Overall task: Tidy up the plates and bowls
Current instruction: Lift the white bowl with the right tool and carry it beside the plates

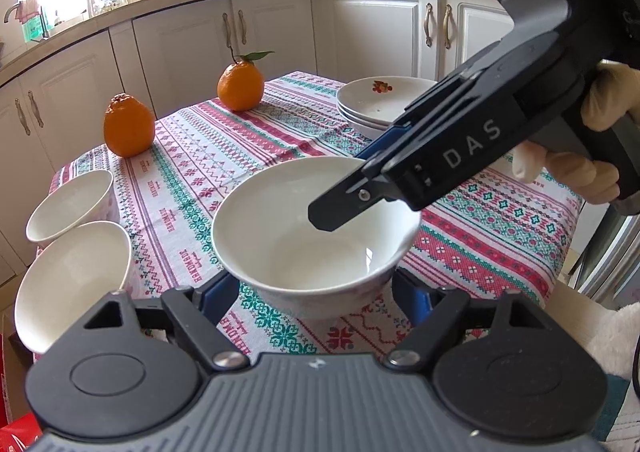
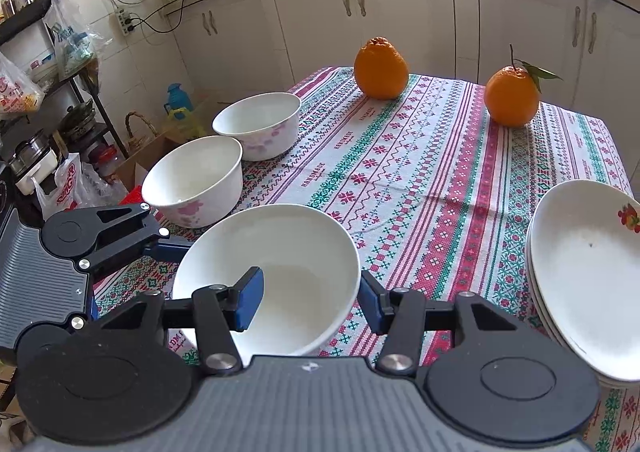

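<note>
A white bowl (image 2: 266,276) is pinched at its near right rim by the right gripper (image 2: 310,306): one blue pad (image 2: 250,302) is seen inside the wall and the other just outside it, so the jaws are pressed together on the rim. In the left wrist view the same bowl is seen between the fingers of the left gripper (image 1: 320,292), whose blue pads are spread to either side of its lower wall. Whether those pads actually touch the porcelain cannot be told, since the base is hidden by the gripper body; they are judged to be merely flanking it. The bowl appears to be carried just above the patterned tabletop (image 2: 420,180), though contact with the cloth cannot be ruled out.

Further off, to the left of the held bowl, two flower-printed bowls are set side by side near the tabletop's left edge, the nearer bowl (image 2: 194,180) touching or nearly touching the farther bowl (image 2: 260,124). The coming move is judged to turn on this: the nesting target lies leftward and ahead of the right gripper, on the left hand's side. A stack of plates (image 2: 584,276) is kept well apart at the right. Two oranges (image 2: 380,68) are stood at the far edge.
</note>
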Demonstrator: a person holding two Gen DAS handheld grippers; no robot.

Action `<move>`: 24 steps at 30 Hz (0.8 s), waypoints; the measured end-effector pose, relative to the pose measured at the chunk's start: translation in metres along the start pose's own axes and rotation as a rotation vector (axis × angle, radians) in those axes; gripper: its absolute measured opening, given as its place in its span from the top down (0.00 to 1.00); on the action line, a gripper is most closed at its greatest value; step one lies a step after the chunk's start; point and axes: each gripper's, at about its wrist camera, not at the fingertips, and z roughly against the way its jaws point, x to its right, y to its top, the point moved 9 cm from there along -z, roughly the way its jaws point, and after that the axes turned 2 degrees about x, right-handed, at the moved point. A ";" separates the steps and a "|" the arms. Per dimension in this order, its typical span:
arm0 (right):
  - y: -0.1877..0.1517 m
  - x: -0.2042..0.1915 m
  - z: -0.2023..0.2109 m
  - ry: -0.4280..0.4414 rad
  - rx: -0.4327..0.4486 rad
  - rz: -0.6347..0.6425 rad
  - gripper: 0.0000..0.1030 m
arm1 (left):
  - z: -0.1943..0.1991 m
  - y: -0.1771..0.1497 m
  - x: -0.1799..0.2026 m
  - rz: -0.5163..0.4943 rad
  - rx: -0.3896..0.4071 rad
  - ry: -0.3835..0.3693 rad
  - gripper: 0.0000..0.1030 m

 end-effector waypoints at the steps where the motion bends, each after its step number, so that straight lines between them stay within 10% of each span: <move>1: 0.000 0.001 0.000 0.001 -0.001 -0.002 0.45 | -0.001 0.000 0.000 0.001 -0.002 0.000 0.19; 18: -0.001 0.005 -0.008 0.003 -0.008 -0.008 0.41 | -0.007 -0.003 -0.002 0.016 -0.009 -0.004 0.19; 24: 0.005 0.002 -0.002 -0.015 0.033 0.009 0.06 | -0.001 -0.002 -0.001 0.014 0.017 -0.001 0.05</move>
